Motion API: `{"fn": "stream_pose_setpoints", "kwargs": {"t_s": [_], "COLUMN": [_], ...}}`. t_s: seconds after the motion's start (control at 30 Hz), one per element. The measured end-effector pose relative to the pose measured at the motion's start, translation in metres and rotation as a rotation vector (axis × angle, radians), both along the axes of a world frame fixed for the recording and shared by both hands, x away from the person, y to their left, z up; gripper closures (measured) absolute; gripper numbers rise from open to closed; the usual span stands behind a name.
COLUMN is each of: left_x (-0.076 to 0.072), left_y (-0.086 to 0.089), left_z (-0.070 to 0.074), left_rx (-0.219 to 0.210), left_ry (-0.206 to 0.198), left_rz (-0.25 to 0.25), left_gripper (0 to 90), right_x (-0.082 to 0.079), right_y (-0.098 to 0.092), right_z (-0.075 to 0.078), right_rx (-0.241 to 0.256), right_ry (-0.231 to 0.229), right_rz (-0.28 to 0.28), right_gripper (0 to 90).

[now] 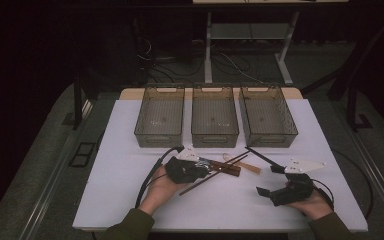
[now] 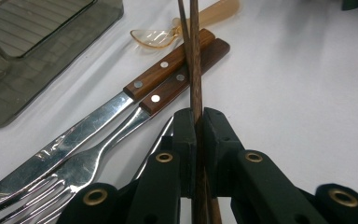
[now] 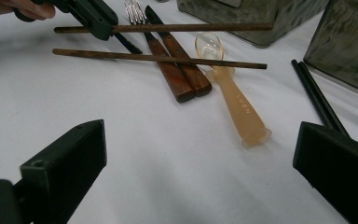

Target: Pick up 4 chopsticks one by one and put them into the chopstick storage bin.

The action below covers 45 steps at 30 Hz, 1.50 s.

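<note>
- The left tongs (image 2: 196, 122) are clenched on a brown wooden chopstick (image 2: 195, 70), which runs straight up between the two black jaws in the left gripper view.
- That chopstick is lifted above the rest of the cutlery; a second brown chopstick (image 3: 158, 58) lies flat on the white worktop (image 1: 130, 150), slanting across the two wooden handles and the spoon's bowl.
- Beside the left tongs lie a knife (image 2: 98, 116) and a fork (image 2: 93, 158), side by side (both with riveted wooden handles), their handles touching.
- A translucent amber spoon (image 3: 235, 100) rests just past those handles.
- A pair of black chopsticks (image 3: 314, 95) lies close to the right-hand bin.
- The right tongs (image 1: 270, 181) are released, jaws spread wide, resting low over bare worktop well apart from the cutlery.
- Three smoky clear bins (image 1: 215, 131) stand in a row at the far side of the worktop.
</note>
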State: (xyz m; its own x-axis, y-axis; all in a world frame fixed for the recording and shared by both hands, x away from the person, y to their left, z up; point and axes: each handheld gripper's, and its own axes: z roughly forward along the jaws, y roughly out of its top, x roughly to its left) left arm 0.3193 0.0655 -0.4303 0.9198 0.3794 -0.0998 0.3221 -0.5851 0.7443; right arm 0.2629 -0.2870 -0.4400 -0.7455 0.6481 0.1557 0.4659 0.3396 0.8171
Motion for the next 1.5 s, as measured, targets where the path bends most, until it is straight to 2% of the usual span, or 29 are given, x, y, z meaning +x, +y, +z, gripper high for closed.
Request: {"fn": "stream_pose_setpoints", "kwargs": {"t_s": [0.37, 0.87, 1.1, 1.5], "left_x": [-0.006, -0.007, -0.004, 0.004], "left_y": [0.008, 0.025, 0.038, 0.066], "left_z": [0.007, 0.017, 0.024, 0.033], "left_rx": [-0.002, -0.043, -0.068, -0.114], "left_ry": [0.009, 0.019, 0.011, -0.007], "left_rz": [-0.014, -0.012, 0.017, 0.095], "left_gripper": [83.8, 83.8, 83.8, 84.0], "right_x": [0.000, 0.000, 0.000, 0.000], "right_y": [0.000, 0.000, 0.000, 0.000], "right_z": [0.000, 0.000, 0.000, 0.000], "right_rx": [0.001, -0.001, -0.001, -0.004], "right_ry": [0.000, 0.000, -0.001, 0.000], "right_rz": [-0.001, 0.000, 0.000, 0.000], "right_gripper": [2.4, 2.4, 2.4, 2.4]}}
